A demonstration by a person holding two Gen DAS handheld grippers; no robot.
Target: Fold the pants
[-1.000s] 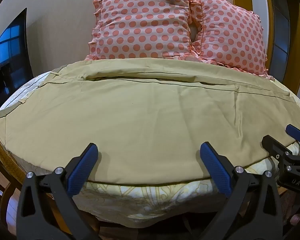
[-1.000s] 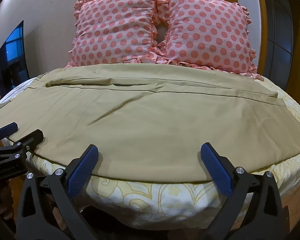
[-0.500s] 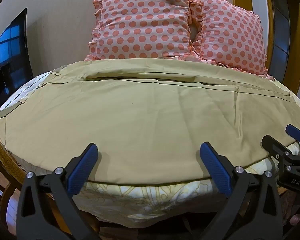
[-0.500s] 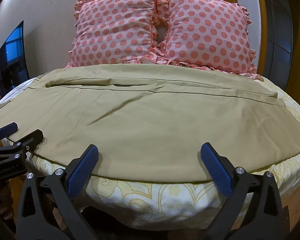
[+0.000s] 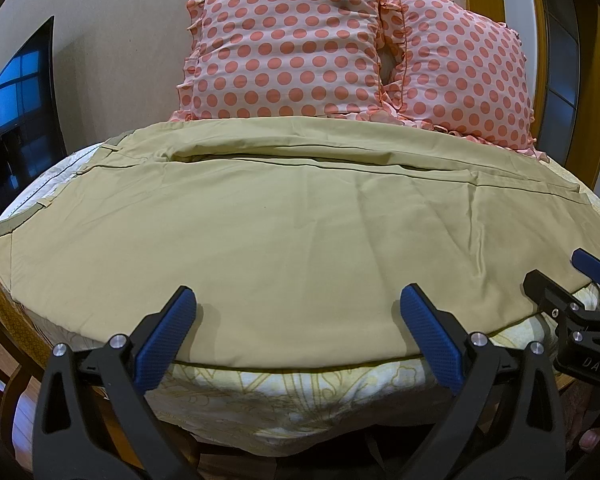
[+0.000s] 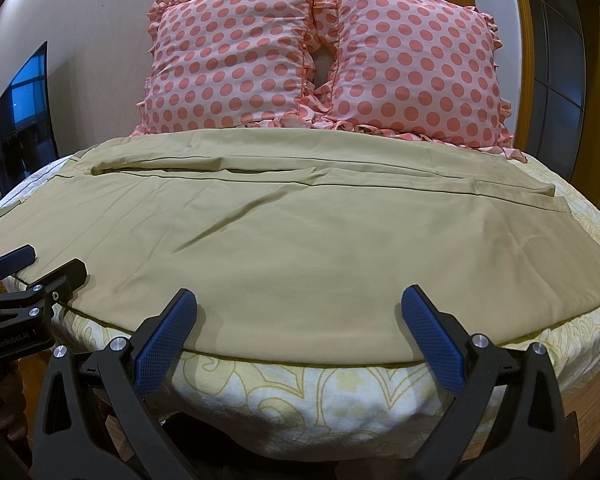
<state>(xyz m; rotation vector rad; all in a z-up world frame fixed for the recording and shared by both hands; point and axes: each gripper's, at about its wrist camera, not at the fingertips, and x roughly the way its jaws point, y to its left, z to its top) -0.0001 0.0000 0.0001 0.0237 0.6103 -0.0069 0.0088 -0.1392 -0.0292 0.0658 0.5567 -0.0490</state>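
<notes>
Khaki pants (image 5: 300, 232) lie spread flat across the bed, waistband at the left, legs running to the right; they also show in the right wrist view (image 6: 300, 240). My left gripper (image 5: 298, 332) is open and empty, hovering at the pants' near edge. My right gripper (image 6: 300, 332) is open and empty at the same near edge, further right. The right gripper shows at the right edge of the left wrist view (image 5: 568, 280). The left gripper shows at the left edge of the right wrist view (image 6: 40, 264).
Two pink polka-dot pillows (image 5: 292, 48) (image 6: 416, 76) stand against the wall behind the pants. The bed has a yellow patterned sheet (image 6: 300, 392) hanging over its near edge. A dark TV screen (image 5: 16, 112) is on the left. A wooden door frame (image 6: 520, 60) is on the right.
</notes>
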